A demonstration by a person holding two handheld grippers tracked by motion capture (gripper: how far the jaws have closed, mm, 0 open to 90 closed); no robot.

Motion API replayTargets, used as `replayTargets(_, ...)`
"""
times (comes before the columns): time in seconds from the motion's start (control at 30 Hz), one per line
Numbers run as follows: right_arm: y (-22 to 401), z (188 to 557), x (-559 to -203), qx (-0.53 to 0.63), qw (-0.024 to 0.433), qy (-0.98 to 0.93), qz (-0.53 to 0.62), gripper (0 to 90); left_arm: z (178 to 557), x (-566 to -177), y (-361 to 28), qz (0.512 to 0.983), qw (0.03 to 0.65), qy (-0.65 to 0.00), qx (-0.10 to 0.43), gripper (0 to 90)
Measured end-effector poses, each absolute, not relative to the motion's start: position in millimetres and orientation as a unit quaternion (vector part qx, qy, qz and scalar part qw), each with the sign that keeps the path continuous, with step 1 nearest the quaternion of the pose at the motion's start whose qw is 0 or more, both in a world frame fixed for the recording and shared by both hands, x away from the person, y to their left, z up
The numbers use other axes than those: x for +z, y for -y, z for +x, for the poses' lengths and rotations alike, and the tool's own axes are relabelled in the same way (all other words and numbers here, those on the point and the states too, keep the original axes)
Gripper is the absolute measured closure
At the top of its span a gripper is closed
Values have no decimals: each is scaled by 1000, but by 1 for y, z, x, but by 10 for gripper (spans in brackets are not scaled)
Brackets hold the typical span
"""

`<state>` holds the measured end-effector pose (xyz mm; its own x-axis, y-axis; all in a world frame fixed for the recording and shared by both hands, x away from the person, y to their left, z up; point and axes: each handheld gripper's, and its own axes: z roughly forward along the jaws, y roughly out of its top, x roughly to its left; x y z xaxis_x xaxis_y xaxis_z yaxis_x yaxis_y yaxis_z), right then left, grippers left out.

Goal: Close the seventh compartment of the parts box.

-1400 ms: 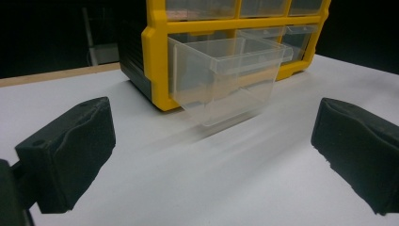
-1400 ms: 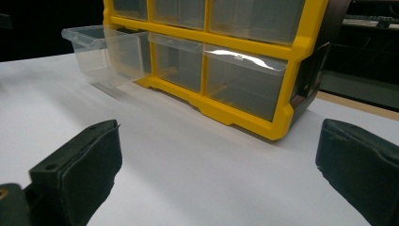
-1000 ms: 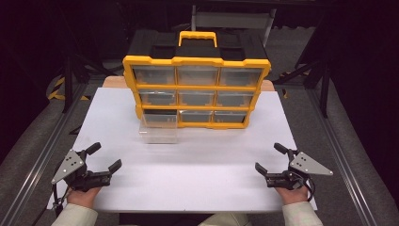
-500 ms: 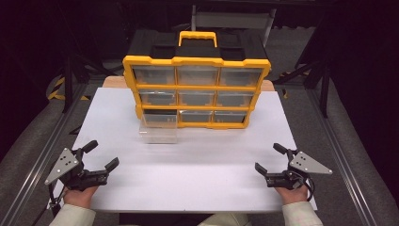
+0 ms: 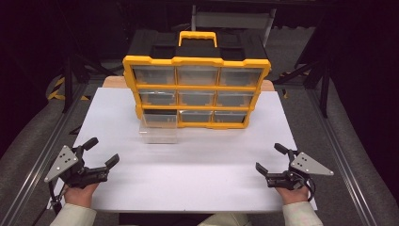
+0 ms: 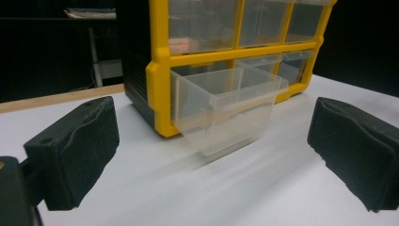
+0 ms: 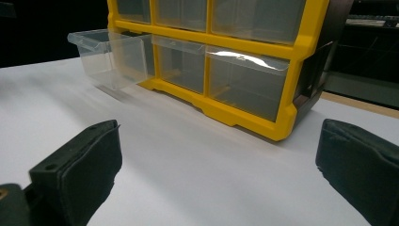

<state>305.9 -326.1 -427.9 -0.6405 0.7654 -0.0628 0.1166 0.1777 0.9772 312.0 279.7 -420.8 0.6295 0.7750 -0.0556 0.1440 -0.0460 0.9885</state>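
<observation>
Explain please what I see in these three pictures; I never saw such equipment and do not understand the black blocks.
A person sits at a white table and holds a hand tool in each hand: the left gripper and the right gripper. Both are open and hold nothing. One picture looks down from above. The other two come from cameras on the grippers, so the black blocks are their own jaws. On the table stands a yellow drawer cabinet; its bottom-left clear drawer is pulled out.

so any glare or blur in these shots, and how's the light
High view: bright white table, dark surroundings, soft overall. Left gripper view: streaky motion blur on the table under the pulled-out clear drawer. Right gripper view: a white glare strip on the lower right drawer of the yellow organizer; near jaws soft.
</observation>
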Motion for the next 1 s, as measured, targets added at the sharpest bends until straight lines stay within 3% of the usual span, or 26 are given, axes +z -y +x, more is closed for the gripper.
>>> replayTargets(0.83,325,308,-430,557,282,-716,312,11,345,-396,-222,683,633,-288,223,38)
replayTargets(0.93,325,309,-430,558,282,-716,312,11,346,-396,-220,679,644,-279,216,47)
replayTargets(1.0,325,309,-431,558,277,-717,313,12,345,-395,-217,685,643,-268,214,100)
